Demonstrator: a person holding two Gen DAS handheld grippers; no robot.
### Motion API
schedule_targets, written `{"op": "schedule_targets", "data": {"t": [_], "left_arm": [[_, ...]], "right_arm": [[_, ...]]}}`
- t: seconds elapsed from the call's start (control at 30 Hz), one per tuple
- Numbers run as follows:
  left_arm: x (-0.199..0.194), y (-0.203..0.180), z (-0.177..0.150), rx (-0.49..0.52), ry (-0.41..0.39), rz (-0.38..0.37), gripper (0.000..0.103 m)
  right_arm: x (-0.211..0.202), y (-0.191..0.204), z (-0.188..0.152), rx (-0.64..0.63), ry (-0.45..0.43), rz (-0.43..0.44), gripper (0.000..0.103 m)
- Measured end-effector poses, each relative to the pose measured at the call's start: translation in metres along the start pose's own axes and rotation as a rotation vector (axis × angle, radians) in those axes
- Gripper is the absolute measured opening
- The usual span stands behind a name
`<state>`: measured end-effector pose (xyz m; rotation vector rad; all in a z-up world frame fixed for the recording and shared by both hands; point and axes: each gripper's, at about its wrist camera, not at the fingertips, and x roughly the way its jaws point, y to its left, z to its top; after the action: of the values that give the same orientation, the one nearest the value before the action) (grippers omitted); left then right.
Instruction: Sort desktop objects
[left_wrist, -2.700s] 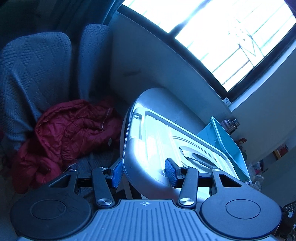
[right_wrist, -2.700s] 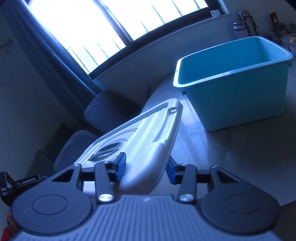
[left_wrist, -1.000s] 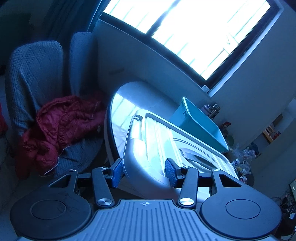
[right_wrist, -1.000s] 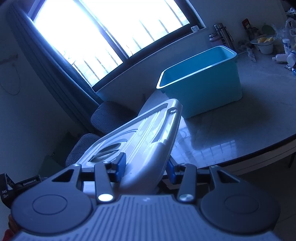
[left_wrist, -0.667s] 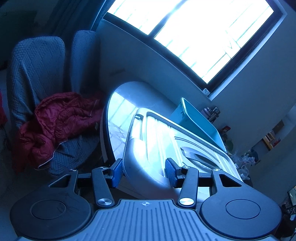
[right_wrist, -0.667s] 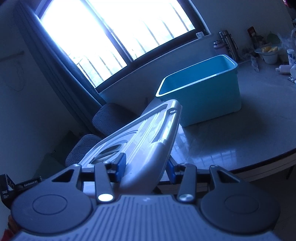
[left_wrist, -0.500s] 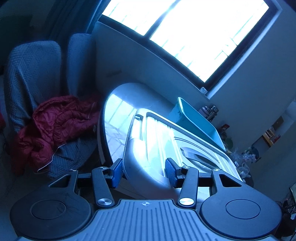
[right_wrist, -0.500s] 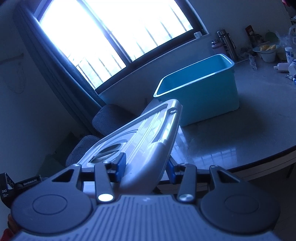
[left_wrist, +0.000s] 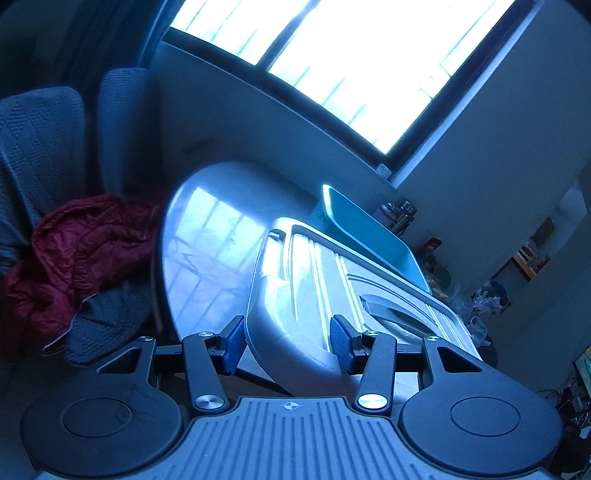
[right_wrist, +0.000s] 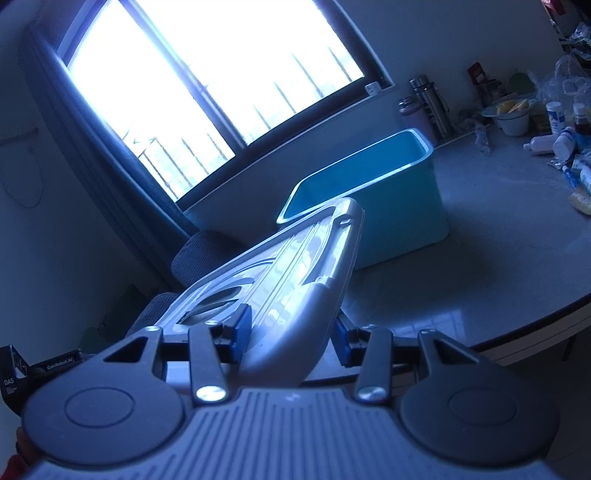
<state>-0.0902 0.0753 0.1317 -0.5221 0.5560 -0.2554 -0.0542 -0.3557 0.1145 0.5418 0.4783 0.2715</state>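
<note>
Left wrist: red jacket (left_wrist: 74, 254) on chair; right wrist: bottles (right_wrist: 561, 136). Both fingers clamping white lid (left_wrist: 295, 295).

"GenRobot.AI" and "DAS" on the black device (right_wrist: 22, 373) at lower left

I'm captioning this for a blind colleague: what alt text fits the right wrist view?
The right tool grips one end of a white plastic lid, held tilted over the edge of a grey table. Behind it stands an open teal bin, under a bright window, with bottles and clutter further right.
</note>
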Motion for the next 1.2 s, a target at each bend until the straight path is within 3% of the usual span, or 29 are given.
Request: {"op": "schedule_targets", "data": {"t": [1.2], "left_arm": [[0.074, -0.123, -0.028, 0.047, 0.002, -0.016, 0.050]], "right_arm": [[-0.026, -0.108, 0.062, 0.034, -0.042, -0.015, 0.046]]}}
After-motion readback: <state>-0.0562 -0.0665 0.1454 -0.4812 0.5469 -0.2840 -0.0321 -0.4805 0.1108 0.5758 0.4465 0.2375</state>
